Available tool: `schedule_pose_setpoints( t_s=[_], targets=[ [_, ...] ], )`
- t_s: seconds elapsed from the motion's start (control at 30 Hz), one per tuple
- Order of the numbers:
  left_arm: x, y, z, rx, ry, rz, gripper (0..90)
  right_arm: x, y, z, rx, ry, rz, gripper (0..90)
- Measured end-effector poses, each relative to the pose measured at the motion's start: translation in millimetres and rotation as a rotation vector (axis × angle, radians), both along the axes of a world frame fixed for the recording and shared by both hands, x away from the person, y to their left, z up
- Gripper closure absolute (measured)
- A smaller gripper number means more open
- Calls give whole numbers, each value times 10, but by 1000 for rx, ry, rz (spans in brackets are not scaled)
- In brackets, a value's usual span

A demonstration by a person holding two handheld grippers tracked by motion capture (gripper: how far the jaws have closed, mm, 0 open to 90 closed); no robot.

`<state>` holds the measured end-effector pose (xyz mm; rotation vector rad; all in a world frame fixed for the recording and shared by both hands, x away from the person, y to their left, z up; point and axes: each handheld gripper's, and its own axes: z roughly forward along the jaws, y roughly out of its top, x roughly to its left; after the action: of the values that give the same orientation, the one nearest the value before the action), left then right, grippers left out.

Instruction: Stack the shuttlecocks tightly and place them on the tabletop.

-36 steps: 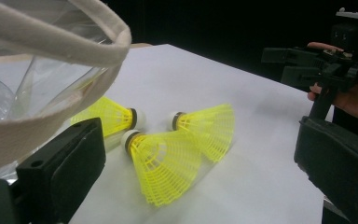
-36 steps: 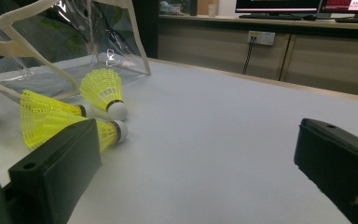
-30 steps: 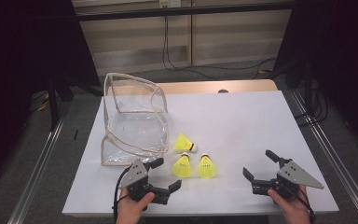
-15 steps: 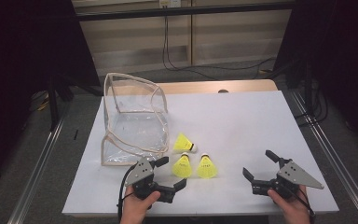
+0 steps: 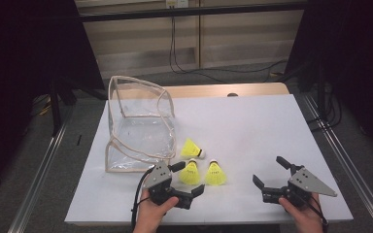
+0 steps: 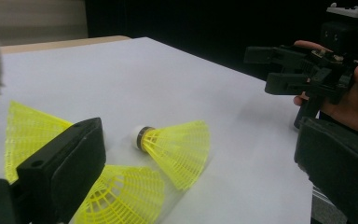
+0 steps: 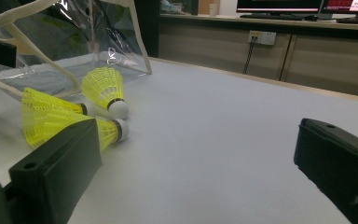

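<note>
On the white tabletop (image 5: 252, 126), nothing carries a brand or writing that can be read; the monitors far off in the right gripper view are too small to make out. At the left of the high view a clear plastic pouch (image 5: 138, 131) with cream piping stands open, its flap lying flat on the sheet. Behind the table runs a pale wood-panelled wall with black cables hanging down, and dark curtains close both sides. Just right of the pouch lie three yellow shuttlecocks (image 5: 201, 167), close together on their sides. The left gripper (image 5: 187, 182) sits at the near edge with its jaws spread wide, the nearest shuttlecock (image 6: 121, 196) lying between them but untouched. Farther right, well apart from the shuttlecocks, the right gripper (image 5: 271, 174) rests in the person's hand, jaws likewise parted and holding nothing.
</note>
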<state>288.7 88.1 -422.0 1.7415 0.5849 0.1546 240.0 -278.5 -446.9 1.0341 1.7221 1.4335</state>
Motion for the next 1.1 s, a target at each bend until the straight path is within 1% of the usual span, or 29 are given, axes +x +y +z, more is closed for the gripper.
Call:
schedule_pose_setpoints(
  t_s=[0.2, 0.3, 0.4, 0.43, 0.47, 0.5, 0.53, 0.57, 0.6, 0.63, 0.67, 0.7, 0.73, 0.8, 0.87, 0.97, 1.07, 1.1],
  targets=[
    [33, -156, 19, 28, 11, -16, 21, -4, -6, 3, -2, 1, -4, 1],
    [44, -195, 42, 36, 8, -16, 21, -3, -10, 1, 1, -1, -5, 1],
    [76, -246, 84, 33, 12, -15, 18, -2, -15, -1, -1, 0, -5, 1],
    [106, -279, 112, 43, 21, -1, 18, -5, -15, -2, -2, 1, -6, 1],
    [106, -279, 112, 43, 21, -1, 18, -5, -15, -1, -2, 0, -6, 1],
    [142, -315, 121, 44, 44, 17, 18, -6, -15, -2, -1, -1, -6, 1],
    [142, -315, 121, 44, 44, 17, 23, -5, -15, -2, -1, -1, -6, 1],
    [168, -350, 127, 59, 44, 37, 21, -5, -14, -2, 0, 1, -6, 1],
    [173, -364, 133, 64, 40, 44, 19, -5, -15, -4, 0, 1, -7, 1],
    [177, -377, 143, 71, 44, 54, 17, -6, -17, -4, 1, 2, -8, 1],
    [183, -391, 149, 71, 53, 56, 15, -6, -19, -4, 0, 3, -7, 1],
    [183, -391, 149, 71, 53, 56, 15, -6, -19, -4, 0, 3, -7, 1],
    [183, -401, 159, 73, 66, 62, 15, -5, -24, -5, -1, 2, -7, 1],
    [176, -407, 156, 69, 72, 68, 15, -5, -25, -6, 2, 4, -8, 1],
    [168, -406, 154, 77, 66, 57, 16, -6, -26, -6, 2, 4, -8, 1],
    [152, -412, 152, 68, 65, 54, 20, -6, -26, -6, 2, 3, -8, 1],
    [128, -466, 168, 70, 56, 28, 20, -6, -24, -5, 0, 2, -8, 1],
    [128, -466, 168, 70, 56, 28, 21, -6, -24, -5, 0, 2, -8, 1]
  ],
)
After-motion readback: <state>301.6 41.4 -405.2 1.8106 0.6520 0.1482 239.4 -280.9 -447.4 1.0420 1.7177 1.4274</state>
